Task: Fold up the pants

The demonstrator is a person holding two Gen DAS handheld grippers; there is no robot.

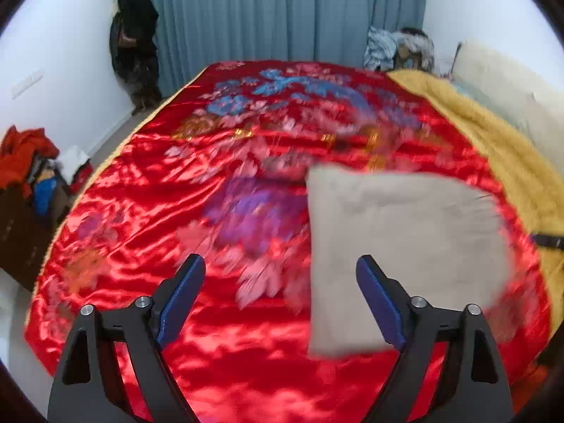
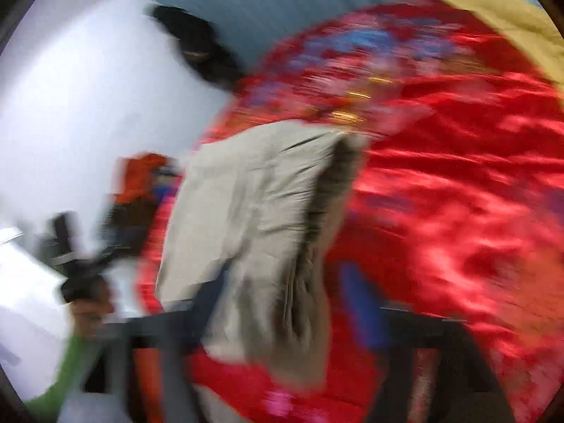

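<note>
Both views are bright; glare shines on the red bedspread (image 1: 246,352). The right wrist view has strong motion blur, and the edges curve.

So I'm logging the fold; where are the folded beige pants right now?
The folded beige pants are pinched in the right gripper above the red satin bedspread; the left wrist view shows them right of the open left gripper.

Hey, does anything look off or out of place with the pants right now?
The folded beige pants are not lying flat on the red bedspread. In the right wrist view they stand between the right gripper fingers, lifted. The left gripper is open and empty. Blur hides finer detail.
</note>
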